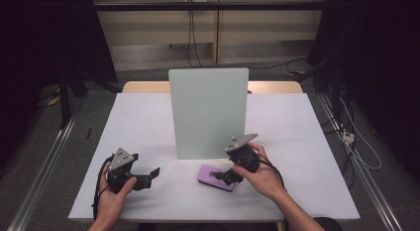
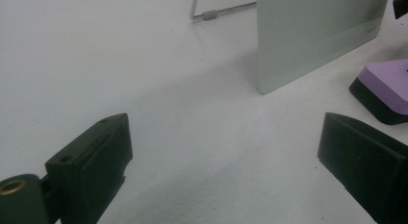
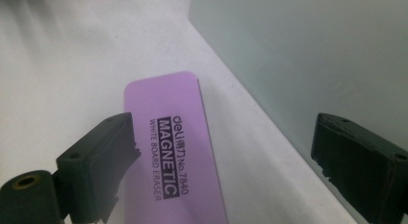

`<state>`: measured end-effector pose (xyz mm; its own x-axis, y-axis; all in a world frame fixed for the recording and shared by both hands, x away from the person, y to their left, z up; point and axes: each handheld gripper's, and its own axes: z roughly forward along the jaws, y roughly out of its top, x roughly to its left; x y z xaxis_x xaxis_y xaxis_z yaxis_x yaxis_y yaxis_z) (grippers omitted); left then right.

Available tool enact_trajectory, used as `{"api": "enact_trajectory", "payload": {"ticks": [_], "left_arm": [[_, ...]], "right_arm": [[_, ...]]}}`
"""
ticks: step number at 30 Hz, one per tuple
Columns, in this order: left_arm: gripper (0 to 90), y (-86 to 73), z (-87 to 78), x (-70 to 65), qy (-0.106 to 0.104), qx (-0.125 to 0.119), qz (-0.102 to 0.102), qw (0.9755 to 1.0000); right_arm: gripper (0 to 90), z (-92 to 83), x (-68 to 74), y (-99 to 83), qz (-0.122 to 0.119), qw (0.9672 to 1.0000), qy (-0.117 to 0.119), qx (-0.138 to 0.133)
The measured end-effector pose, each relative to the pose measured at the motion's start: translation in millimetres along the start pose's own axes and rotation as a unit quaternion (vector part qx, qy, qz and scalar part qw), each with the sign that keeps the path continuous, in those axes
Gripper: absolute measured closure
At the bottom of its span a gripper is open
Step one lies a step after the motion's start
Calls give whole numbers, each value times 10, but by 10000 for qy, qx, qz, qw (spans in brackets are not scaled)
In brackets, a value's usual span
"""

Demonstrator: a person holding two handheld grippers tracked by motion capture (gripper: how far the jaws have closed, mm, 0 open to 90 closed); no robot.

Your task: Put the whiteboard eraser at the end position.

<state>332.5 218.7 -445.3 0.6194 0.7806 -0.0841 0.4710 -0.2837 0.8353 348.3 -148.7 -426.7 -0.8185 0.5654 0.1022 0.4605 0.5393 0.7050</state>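
Observation:
A purple whiteboard eraser (image 1: 214, 177) with a black base lies flat on the white table (image 1: 138, 122), just in front of an upright pale glass board (image 1: 208, 112). My right gripper (image 1: 227, 176) hangs over the eraser's right end, tilted down. In the right gripper view its jaws are open above the eraser (image 3: 173, 152), whose label reads "MAGNETIC WHITE BOARD ERASER"; the right gripper (image 3: 226, 159) holds nothing. My left gripper (image 1: 148, 175) rests low at the front left, open and empty. The left gripper view shows the left gripper (image 2: 223, 161) over bare table, the eraser (image 2: 387, 84) off to the right.
The board (image 2: 312, 36) stands on a thin wire stand (image 2: 211, 15) behind it and blocks the table's middle. In the right gripper view the board (image 3: 308, 56) is close beside the right jaw. Dark curtains and floor cables surround the table.

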Motion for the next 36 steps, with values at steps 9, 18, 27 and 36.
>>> {"api": "enact_trajectory", "payload": {"ticks": [9,18,27,36], "left_arm": [[49,3,-10,8,-3,-13,3,10000],[50,5,-17,16,29,-31,7,10000],[50,0,-27,40,93,-14,-72,9999],[50,0,-32,43,136,-49,-87,9999]], "right_arm": [[91,-127,-49,-124,257,9985,-373,-297],[92,-287,-212,-379,786,9933,-725,-440],[91,-512,-357,-625,1138,9842,-1171,-683],[91,-602,-439,-897,1573,9742,-1431,-754]]}}
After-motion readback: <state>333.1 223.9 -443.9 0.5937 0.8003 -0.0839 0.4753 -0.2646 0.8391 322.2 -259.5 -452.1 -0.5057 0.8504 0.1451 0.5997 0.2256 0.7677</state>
